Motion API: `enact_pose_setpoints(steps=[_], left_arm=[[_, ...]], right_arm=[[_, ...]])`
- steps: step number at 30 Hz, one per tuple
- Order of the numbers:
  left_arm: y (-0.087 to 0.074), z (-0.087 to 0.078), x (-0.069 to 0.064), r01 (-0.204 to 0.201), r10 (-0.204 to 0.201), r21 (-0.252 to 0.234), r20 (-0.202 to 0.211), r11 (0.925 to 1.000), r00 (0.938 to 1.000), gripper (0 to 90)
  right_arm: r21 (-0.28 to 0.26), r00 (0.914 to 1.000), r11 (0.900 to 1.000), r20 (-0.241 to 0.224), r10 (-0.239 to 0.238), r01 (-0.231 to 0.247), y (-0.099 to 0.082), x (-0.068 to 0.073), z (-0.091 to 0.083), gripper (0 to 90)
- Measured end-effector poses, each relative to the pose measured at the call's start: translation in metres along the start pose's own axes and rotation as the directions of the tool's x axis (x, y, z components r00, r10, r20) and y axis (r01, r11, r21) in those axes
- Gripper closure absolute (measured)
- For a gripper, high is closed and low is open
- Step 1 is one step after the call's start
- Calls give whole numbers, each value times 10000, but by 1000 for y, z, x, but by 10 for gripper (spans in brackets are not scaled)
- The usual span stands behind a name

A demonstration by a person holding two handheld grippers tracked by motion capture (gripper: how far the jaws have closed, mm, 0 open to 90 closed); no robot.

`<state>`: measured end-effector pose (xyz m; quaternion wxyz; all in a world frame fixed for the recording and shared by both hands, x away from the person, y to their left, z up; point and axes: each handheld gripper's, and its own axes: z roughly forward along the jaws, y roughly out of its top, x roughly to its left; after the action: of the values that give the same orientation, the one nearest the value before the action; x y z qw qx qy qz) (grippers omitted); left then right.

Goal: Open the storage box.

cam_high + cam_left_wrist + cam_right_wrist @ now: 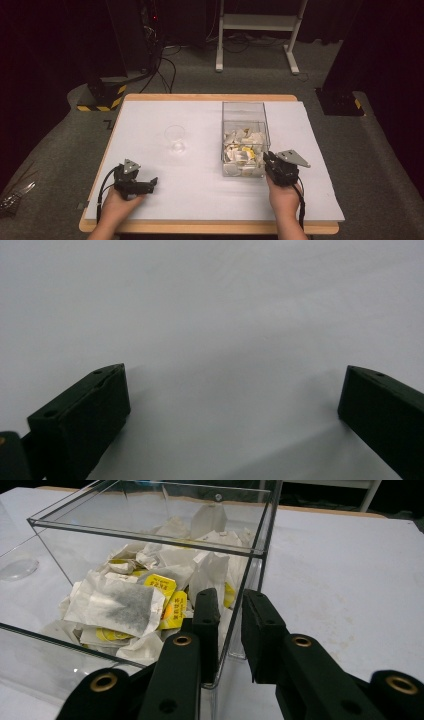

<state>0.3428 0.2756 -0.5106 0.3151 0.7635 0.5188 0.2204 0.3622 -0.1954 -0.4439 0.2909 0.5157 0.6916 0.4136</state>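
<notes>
The tall clear box (pixel 243 137) of tea bags (pixel 120 605) stood in the middle right of the table (pixel 150 200). Its top was open, so a gripper could go in from above. The right gripper (pixel 231 611) sat around its near right corner wall. A clear cup (pixel 175 138) stood alone, left of the box. The white table around the left gripper (pixel 232 395) was wide and bare.

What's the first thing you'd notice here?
A clear box heaped with white tea bags and yellow tags stands right of the table's middle. The right gripper has its jaws shut on the box's near right wall. A small clear cup stands left of it.
</notes>
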Motion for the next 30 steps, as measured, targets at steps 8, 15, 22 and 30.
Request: enact_pose_setpoints(steps=[8, 15, 22, 30], left_arm=[[0, 0, 0, -1, 1, 0, -2, 10000, 10000, 6], [0, 0, 0, -3, 3, 0, -2, 10000, 10000, 6], [0, 0, 0, 0, 0, -1, -4, 10000, 10000, 6], [0, 0, 0, 0, 0, -7, -5, 10000, 10000, 6]], right_arm=[[-75, 10000, 10000, -16, 49, -50, -5, 2, -7, 772], [-84, 10000, 10000, -53, -18, 17, -11, 5, -15, 766], [-113, 9999, 9999, -120, -64, 63, -17, 6, -22, 771], [-172, 9998, 9998, -179, -76, 73, -23, 8, -29, 768]])
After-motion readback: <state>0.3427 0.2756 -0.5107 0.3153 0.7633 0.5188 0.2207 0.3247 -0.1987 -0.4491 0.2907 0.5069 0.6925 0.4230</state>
